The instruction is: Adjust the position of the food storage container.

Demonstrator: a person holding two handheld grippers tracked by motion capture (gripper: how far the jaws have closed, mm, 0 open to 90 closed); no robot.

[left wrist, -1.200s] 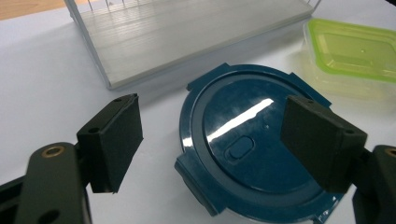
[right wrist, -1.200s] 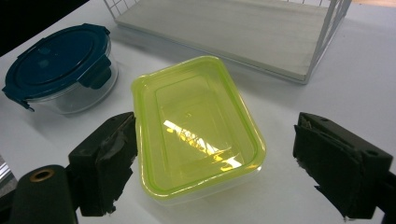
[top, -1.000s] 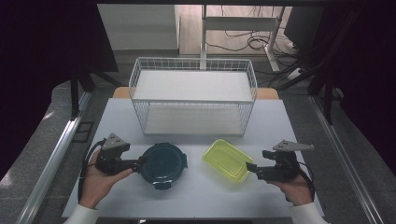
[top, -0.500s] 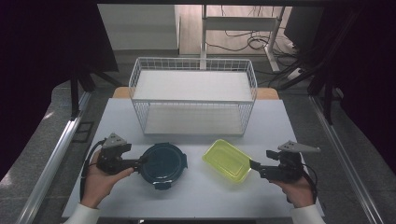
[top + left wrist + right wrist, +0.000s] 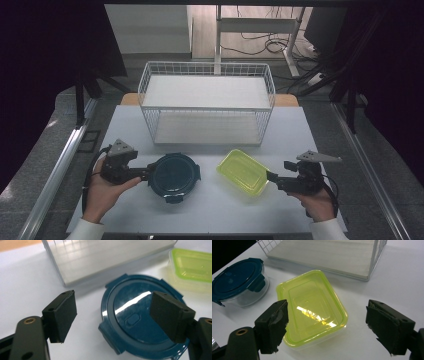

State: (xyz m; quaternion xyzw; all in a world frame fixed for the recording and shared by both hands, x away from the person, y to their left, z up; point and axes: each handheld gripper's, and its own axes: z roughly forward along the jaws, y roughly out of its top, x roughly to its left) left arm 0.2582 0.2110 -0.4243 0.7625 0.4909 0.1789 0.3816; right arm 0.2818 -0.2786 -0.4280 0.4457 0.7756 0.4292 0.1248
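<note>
High view, step: You are at the approach. Your left gripper (image 5: 148, 173) sits at the left rim of the round clear container with the dark blue clip-on lid (image 5: 174, 176), and your right gripper (image 5: 270, 176) sits just beside the near right corner of the rectangular clear box with the yellow-green lid (image 5: 244, 171).
High view, places: Both containers rest on the white tabletop (image 5: 125, 125) near its front edge, apart from each other, in front of the white wire basket (image 5: 207, 102).
High view, room: The basket looks open on top, with bare tabletop between it and the containers; I judge the way forward free. The front edge lies close behind your hands.
Left gripper view, jaws: Your left jaws stand released and wide, with one pad (image 5: 62, 315) over bare tabletop and the other over the blue lid's edge; nothing is pinched.
Left gripper view, next: You likely need to lower and centre the jaws on the rim or a clip tab before closing.
Right gripper view, jaws: Your right jaws gape, unclenched, one pad (image 5: 273, 325) over the yellow-green lid's near corner, the other clear of it.
Right gripper view, next: Slide in until the box's short end lies between the pads, then close.
</note>
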